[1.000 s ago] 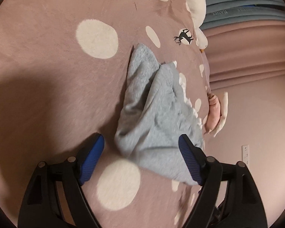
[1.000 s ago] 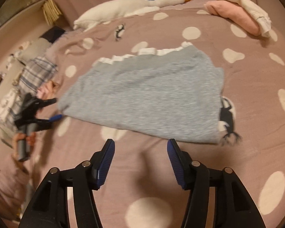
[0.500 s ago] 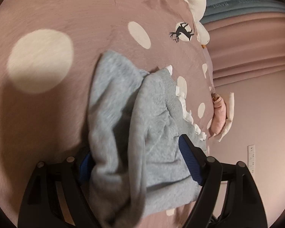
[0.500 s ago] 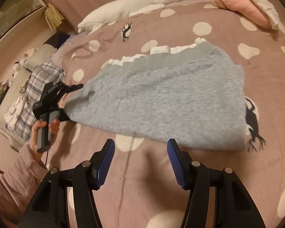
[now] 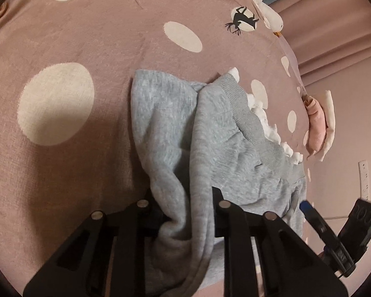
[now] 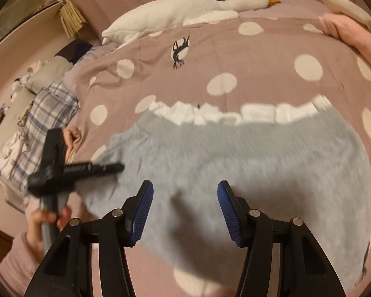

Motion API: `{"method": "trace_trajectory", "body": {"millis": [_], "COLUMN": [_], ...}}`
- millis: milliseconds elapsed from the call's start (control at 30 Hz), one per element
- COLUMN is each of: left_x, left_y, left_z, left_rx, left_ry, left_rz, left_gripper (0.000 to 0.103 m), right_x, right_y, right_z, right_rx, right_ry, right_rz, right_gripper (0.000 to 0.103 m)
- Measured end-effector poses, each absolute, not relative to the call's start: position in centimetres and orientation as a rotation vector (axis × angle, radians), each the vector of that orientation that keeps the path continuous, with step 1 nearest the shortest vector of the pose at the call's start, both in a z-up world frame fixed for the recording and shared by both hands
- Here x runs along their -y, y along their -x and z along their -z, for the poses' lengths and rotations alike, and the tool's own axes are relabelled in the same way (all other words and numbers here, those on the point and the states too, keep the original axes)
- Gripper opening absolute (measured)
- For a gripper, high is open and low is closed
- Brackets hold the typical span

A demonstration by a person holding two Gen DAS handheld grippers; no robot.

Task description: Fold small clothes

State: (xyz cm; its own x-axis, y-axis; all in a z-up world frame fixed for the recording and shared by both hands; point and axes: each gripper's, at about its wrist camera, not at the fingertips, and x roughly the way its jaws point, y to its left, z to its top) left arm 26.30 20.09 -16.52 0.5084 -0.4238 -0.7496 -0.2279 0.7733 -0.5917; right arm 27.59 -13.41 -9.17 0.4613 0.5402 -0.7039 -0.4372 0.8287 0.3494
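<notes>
A small grey knit garment (image 6: 235, 158) with a white ruffled edge (image 6: 235, 115) lies spread on the pink spotted bedspread (image 6: 235, 49). In the left wrist view the garment (image 5: 210, 136) is bunched, and my left gripper (image 5: 185, 212) is shut on its near end, the cloth pinched between the jaws. The left gripper also shows in the right wrist view (image 6: 116, 167) at the garment's left corner. My right gripper (image 6: 185, 210) is open and empty, hovering over the garment's near edge. It also shows in the left wrist view (image 5: 306, 206).
A white goose plush (image 6: 185, 7) lies along the far side of the bed. Folded pink and cream clothes (image 6: 353, 32) sit at the far right. A plaid cloth (image 6: 44, 113) and other items lie at the left edge.
My left gripper has closed on the garment's end, which it was only straddling before. My right gripper has moved forward over the garment's near edge, still open.
</notes>
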Motion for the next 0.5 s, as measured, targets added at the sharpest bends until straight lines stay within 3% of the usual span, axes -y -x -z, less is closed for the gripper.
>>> {"method": "trace_trajectory", "body": {"millis": [200,500], "left_x": [-18.7,-16.7], "left_y": [-26.2,-25.6], "left_z": [14.9,11.1], "left_rx": [-1.038,-0.976], "left_ry": [0.674,0.641], "left_rz": [0.144,0.208], "left_gripper": [0.017,0.015], "right_x": [11.0,12.6], "right_y": [-29.5,-26.1], "right_z": [12.3,10.8], "right_rx": [-1.004,-0.969], "right_ry": [0.006,0.0], "right_rz": [-0.549,-0.65], "right_gripper": [0.021,0.02]}}
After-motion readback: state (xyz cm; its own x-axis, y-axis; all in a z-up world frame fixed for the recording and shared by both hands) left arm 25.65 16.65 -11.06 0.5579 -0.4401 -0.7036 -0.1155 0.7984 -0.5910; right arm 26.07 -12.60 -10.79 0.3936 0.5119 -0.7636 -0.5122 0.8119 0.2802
